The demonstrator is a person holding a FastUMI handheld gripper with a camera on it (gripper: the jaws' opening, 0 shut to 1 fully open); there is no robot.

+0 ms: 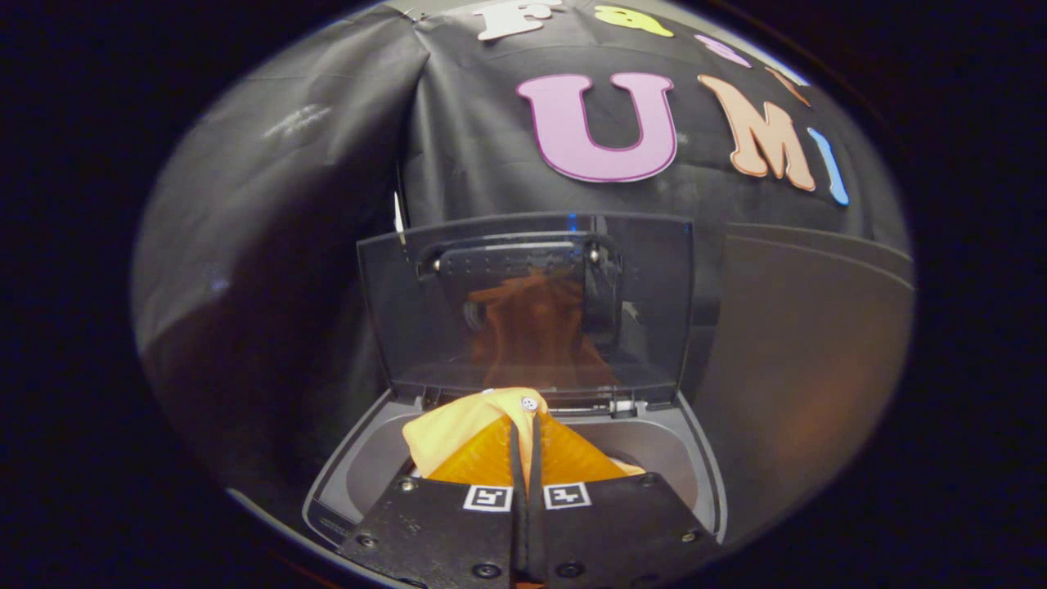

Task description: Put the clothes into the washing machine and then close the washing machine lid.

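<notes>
A yellow-orange garment [466, 433] with a white button hangs pinched between my fingers, right over the round drum opening of the washing machine [662, 458]. My gripper [523, 446] is shut on the cloth, which bunches up ahead of the fingertips and spills a little to both sides. The machine's dark see-through lid [409, 311] stands upright behind the opening, and the garment's orange reflection shows in it.
The grey top rim of the machine [327, 491] frames the drum on the left and right. The black booth wall rises behind the lid. A dark flat panel [810, 343] stands to the right of the machine.
</notes>
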